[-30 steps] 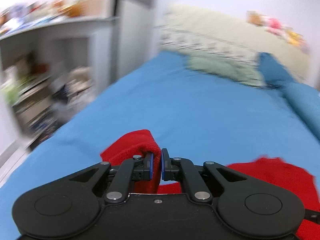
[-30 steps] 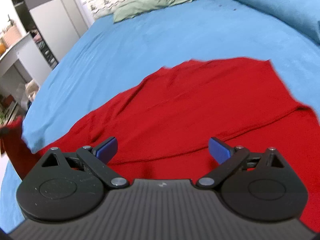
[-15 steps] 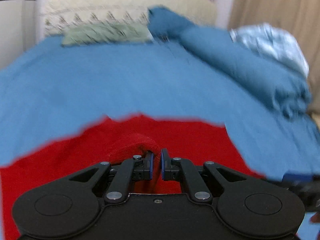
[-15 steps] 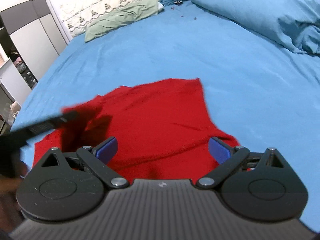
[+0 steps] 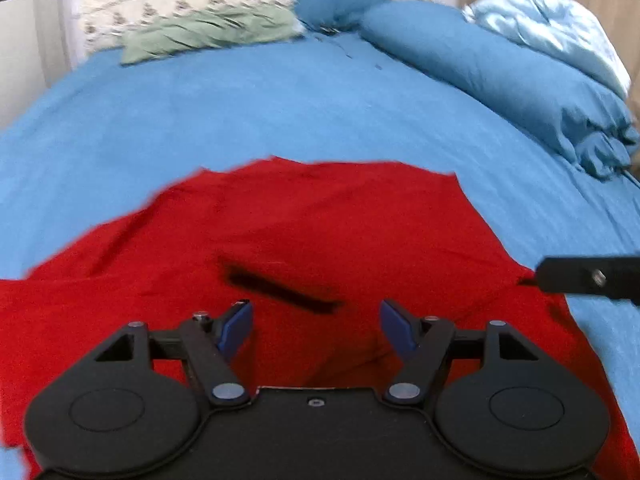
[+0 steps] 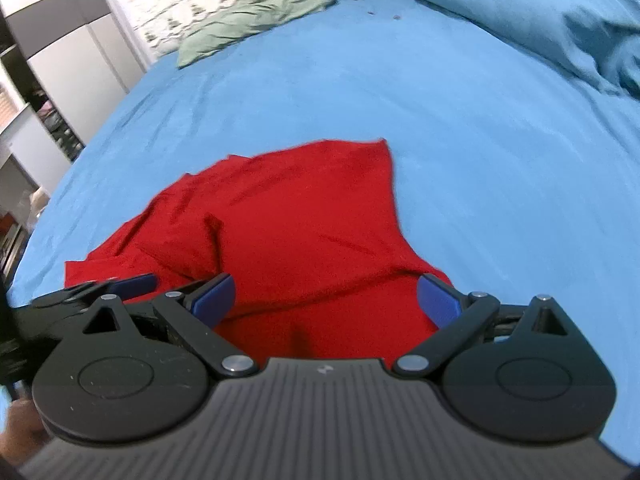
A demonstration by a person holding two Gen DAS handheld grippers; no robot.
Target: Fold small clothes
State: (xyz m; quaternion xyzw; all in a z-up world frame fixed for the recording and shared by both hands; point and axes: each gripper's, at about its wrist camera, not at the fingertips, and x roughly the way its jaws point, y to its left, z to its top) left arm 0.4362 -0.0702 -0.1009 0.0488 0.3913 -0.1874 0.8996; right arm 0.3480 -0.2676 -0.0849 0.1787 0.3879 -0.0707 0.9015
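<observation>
A red garment (image 5: 320, 220) lies spread on the blue bed sheet (image 5: 240, 112), with a fold laid over its near left part; it also shows in the right wrist view (image 6: 304, 216). My left gripper (image 5: 316, 326) is open and empty just above the near part of the garment. My right gripper (image 6: 326, 294) is open and empty over the garment's near right edge. The right gripper's finger shows at the right edge of the left wrist view (image 5: 588, 278). The left gripper's blue-padded finger shows at the left of the right wrist view (image 6: 132, 282).
A green pillow (image 5: 208, 34) and a patterned cream pillow (image 5: 160, 8) lie at the head of the bed. A rolled blue duvet (image 5: 500, 72) with a pale blue blanket (image 5: 552, 36) runs along the right side. White cabinets and shelves (image 6: 52, 72) stand left of the bed.
My left gripper carried a pinched part of the red garment rightward over the rest, then opened and let it go. The right gripper stayed open, and the garment now looks narrower.
</observation>
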